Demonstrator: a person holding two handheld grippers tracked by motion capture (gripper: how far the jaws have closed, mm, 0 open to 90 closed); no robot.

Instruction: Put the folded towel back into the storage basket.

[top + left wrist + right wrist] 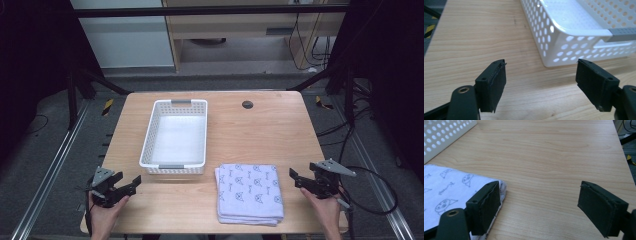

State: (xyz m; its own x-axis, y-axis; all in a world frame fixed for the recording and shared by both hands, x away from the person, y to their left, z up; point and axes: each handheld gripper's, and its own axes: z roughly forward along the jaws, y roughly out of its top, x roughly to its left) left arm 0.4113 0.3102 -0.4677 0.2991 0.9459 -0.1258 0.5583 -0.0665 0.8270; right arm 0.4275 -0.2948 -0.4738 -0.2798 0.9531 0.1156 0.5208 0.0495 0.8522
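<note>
Wooden bench (pixel 260 125), white basket (pixel 175 137) toward its left-middle, folded towel (pixel 249 193) at near edge just left of right gripper (pixel 303 181), left gripper (pixel 127 186) near left corner, both spread wide, empty.

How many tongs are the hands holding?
2. The left tongs sit at the table's near left corner, jaws apart, beside the white basket. The right tongs are at the near right edge, jaws apart, next to the folded cloth.
</note>
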